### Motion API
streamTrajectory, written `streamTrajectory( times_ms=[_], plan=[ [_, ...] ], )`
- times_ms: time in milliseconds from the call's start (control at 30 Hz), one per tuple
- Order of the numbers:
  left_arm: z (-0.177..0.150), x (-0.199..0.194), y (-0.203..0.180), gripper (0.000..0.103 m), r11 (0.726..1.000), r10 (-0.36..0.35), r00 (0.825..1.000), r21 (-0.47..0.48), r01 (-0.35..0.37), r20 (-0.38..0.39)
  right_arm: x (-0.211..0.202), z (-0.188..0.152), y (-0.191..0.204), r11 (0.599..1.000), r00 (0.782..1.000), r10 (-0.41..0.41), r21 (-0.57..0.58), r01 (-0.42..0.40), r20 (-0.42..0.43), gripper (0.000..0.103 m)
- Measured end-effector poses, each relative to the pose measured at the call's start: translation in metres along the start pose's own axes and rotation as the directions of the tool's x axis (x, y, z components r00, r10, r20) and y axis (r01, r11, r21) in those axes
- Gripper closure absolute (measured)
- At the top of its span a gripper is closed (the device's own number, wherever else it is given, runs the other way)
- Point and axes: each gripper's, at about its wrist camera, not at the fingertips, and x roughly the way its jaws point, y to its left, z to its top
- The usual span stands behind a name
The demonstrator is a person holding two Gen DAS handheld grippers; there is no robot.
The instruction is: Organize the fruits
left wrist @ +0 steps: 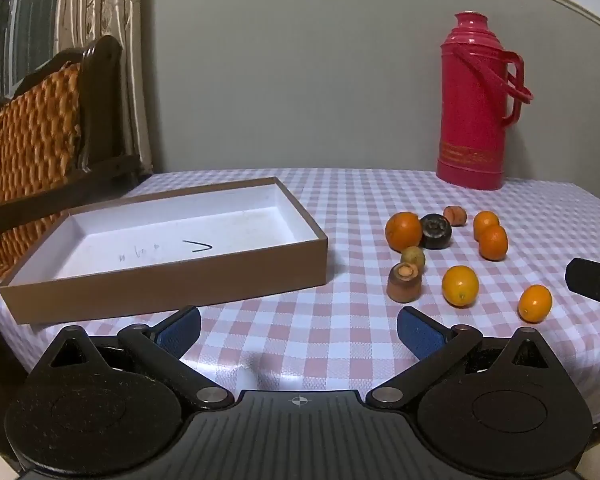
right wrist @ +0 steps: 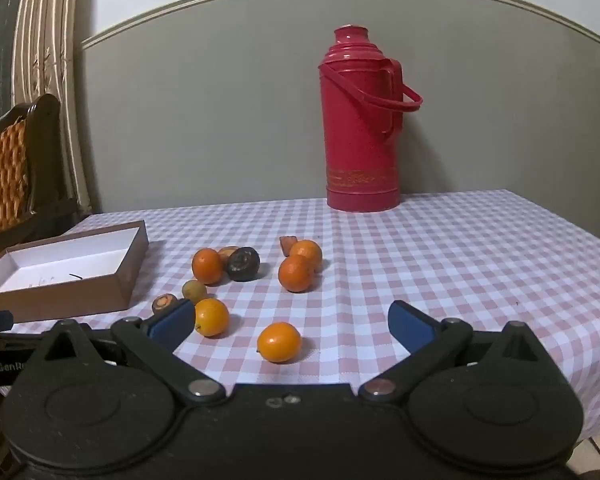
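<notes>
Crowding fruits (right wrist: 252, 288): thermos (right wrist: 362, 120), box (left wrist: 164, 248).

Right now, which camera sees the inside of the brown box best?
The left wrist view. The brown box sits close and whole there, with its white floor and a black pen mark showing, and no fruit in it. The right wrist view catches only its near corner at the left edge, cut off by the frame.

Five oranges (left wrist: 403, 231); one box (left wrist: 164, 280); one thermos (left wrist: 478, 104)
</notes>
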Motion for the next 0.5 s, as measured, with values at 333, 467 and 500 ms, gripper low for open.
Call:
streamTrajectory(
  times_ms=[333, 467, 500],
  plan=[
    [0.0008, 0.0013, 0.0011, 0.000, 1.000, 0.005, 1.000, -0.011, -0.005, -0.007, 0.0013, -0.0007, -0.0006, 1.000, 1.000, -0.005, -0.024, 0.006, 0.009, 0.006],
    [0.0002, 0.0014, 0.0009, 0.000, 1.000, 0.008, 1.000, -0.014, -0.008, -0.006, 0.0018, -0.0009, 0.0027, 0.999, 1.000, -0.002, -0.036, 0.003, 0.005, 0.006],
    [0.0002, 0.0014, 0.0012, 0.000, 1.000, 0.007, 1.000, -0.016, -0.008, -0.006, 0.0019, -0.0011, 0.0028, 0.999, 1.000, -0.001, -0.037, 0.001, 0.005, 0.006]
  ],
)
